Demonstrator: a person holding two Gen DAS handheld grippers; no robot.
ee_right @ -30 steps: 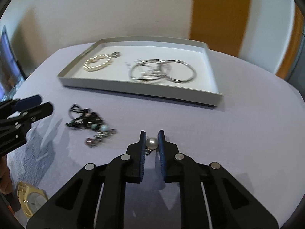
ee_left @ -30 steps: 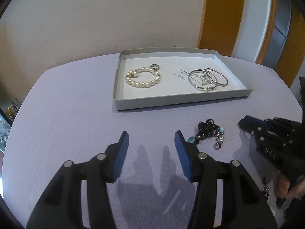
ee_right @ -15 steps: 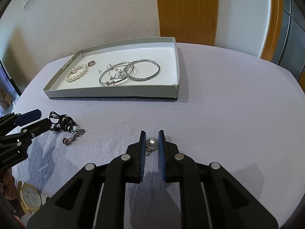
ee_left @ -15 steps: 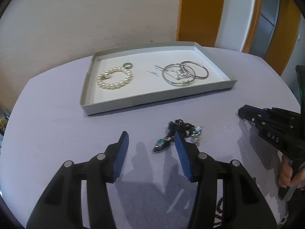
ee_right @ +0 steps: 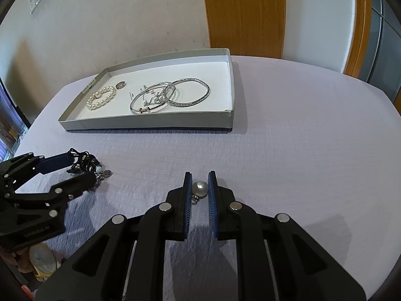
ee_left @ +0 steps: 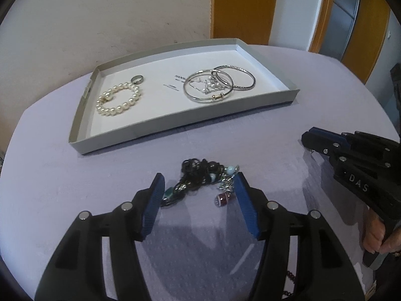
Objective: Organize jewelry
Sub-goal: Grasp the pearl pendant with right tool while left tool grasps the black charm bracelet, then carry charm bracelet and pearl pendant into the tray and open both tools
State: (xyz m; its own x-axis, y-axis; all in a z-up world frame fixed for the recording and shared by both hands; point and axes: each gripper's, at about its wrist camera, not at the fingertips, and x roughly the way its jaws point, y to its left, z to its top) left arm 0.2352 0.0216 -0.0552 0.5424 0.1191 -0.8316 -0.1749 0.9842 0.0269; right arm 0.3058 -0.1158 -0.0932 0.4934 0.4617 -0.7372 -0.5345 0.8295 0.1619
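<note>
1. Jewelry is lying in two places: a tangled charm bracelet [ee_left: 204, 179] of black cord, beads and small metal charms is sitting on the lilac tablecloth [ee_right: 288, 138] near the front edge of the table, while the other pieces are resting in a shallow grey tray [ee_left: 140, 135] toward the far edge.
2. Straddling that bracelet, the left gripper [ee_left: 198, 200] is widening its jaws; the blue pads are standing on either side of the tangle, with the beads between them but not pinched.
3. Over by the front middle of the table, the right gripper [ee_right: 199, 195] is clenching a single grey pearl pendant [ee_right: 199, 188] between its blue pads, a small metal loop hanging below the pearl.
4. Inside the tray, a pearl bracelet [ee_left: 119, 99] is lying near the left wall with a dark ring [ee_left: 137, 79] just beyond it.
5. Toward the tray's right half, two silver bangles [ee_left: 220, 85] are overlapping, and a small sparkly piece is sitting inside the nearer one; I cannot tell what it is.
6. A yellow watch [ee_right: 41, 263] is peeking out at the front left corner of the table, under the left gripper's body.
7. A person's hand [ee_left: 376, 235] is gripping the right gripper's handle.
</note>
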